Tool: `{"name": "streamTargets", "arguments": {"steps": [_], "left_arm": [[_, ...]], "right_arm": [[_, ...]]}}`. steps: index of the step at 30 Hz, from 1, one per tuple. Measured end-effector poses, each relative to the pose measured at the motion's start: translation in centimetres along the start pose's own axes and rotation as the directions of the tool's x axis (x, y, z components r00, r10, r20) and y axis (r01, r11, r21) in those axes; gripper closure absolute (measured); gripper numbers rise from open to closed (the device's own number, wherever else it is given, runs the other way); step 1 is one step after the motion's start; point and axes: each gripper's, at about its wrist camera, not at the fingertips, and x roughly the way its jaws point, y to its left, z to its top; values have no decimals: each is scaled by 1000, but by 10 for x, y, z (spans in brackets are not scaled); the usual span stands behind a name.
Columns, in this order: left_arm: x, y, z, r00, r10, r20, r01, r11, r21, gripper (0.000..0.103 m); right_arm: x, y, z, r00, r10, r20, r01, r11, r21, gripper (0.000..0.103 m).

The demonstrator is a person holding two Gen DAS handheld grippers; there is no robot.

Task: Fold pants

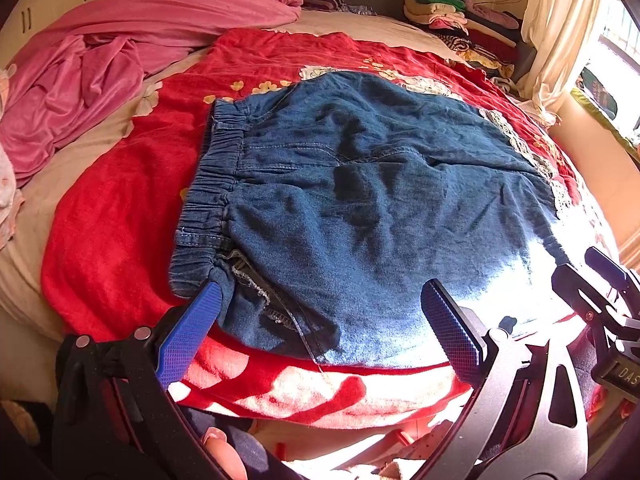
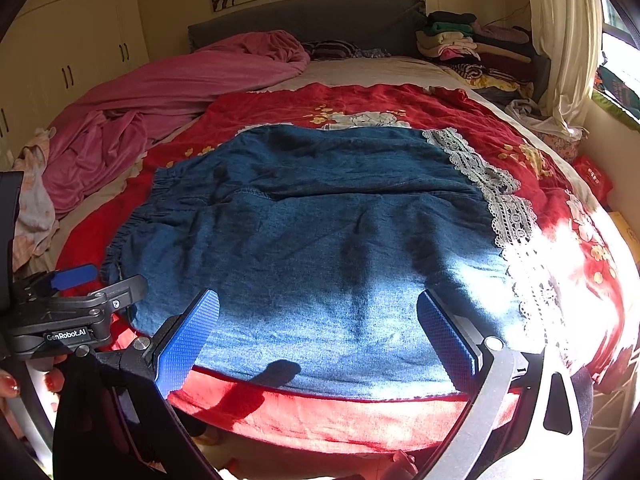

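Left of my left tool: pink blanket, bunched aside, I judge to free folding space.

Ahead of both tools: denim pants, spread flat on the red floral blanket over the bed; elastic waistband leftward, lace-trimmed hem rightward. Laid out for a first fold, apparently not yet made.

Left tool: fingers apart, empty, at the near waistband corner.

Right tool: fingers apart, empty, over the near edge.

Far right: stacked clothes, curtain.
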Motion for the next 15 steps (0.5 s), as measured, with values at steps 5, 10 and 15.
{"name": "streamTargets", "arguments": {"steps": [5,10,15], "left_arm": [[12,19,23,1000,-10,13,10,1000,-18,9],[33,53,62,1000,11,16,-10,999,-43,9],[61,85,105,999,49,6,-49,998,-39,9]], "right_arm": [[19,-6,32,1000,-6,2,6,999,-47,4],[49,-6,86,999,33,-1,-32,991,-126,4],[95,3,145,994,94,-58,-103,975,-198,4]]}}
